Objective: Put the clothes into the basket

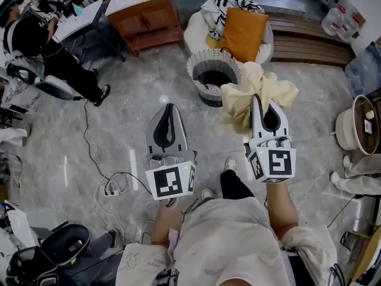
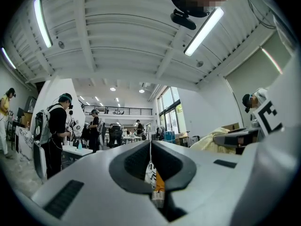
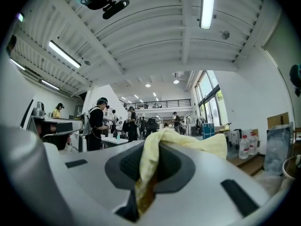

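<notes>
Cable and power strip point(image 1: 111, 189) lie on the marble floor point(image 1: 119, 112) left of the feet, bare floor open ahead. The left gripper point(image 1: 171, 107) is out level, jaws pressed together with nothing between, and the right gripper point(image 1: 257, 100) has its jaws pinching a pale yellow cloth point(image 1: 257, 87) that hangs just right of the basket point(image 1: 196, 82), overlapping its rim from the head view. The basket's inside reads dark, and beyond it a round seat point(image 1: 193, 33) carries an orange garment point(image 1: 244, 31) and a black-and-white one point(image 1: 229, 0), with a wooden cabinet point(image 1: 146, 14) off to their left.
</notes>
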The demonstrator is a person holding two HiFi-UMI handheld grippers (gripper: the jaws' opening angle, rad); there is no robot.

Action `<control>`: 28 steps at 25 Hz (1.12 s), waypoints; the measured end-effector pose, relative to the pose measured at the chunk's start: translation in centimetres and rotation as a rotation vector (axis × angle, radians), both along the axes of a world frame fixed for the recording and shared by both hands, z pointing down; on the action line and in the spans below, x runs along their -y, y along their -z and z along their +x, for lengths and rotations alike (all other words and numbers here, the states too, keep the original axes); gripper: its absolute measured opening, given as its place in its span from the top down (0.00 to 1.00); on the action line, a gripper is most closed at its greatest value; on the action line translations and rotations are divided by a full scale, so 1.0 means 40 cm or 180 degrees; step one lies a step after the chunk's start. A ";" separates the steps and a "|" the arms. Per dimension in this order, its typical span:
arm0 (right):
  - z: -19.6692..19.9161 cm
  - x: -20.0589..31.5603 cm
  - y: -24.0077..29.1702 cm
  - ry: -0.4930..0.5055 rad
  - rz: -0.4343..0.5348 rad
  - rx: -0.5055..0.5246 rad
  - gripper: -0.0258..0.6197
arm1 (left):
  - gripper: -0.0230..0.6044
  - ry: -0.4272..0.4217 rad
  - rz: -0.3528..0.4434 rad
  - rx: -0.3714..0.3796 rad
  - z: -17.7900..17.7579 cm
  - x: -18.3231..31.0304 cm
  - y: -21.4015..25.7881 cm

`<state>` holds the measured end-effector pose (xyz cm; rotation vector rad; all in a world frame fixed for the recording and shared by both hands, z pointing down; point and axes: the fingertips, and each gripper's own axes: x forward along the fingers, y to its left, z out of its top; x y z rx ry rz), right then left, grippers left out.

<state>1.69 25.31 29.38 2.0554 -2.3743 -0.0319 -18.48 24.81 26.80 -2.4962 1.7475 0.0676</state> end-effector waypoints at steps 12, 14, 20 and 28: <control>0.247 0.196 -0.005 0.0011 0.0086 0.0105 0.93 | 0.96 0.0057 0.0029 -0.0049 0.235 0.194 0.011; 0.294 0.222 -0.006 0.0013 0.0111 0.0153 0.93 | 0.96 0.0058 0.0024 -0.0072 0.278 0.218 0.009; 0.381 0.272 -0.009 0.0067 0.0185 0.0182 0.93 | 0.96 0.0128 0.0037 -0.0107 0.367 0.261 0.000; 0.418 0.331 -0.006 0.0098 0.0208 0.0200 0.93 | 0.96 0.0231 0.0032 0.0058 0.409 0.314 -0.005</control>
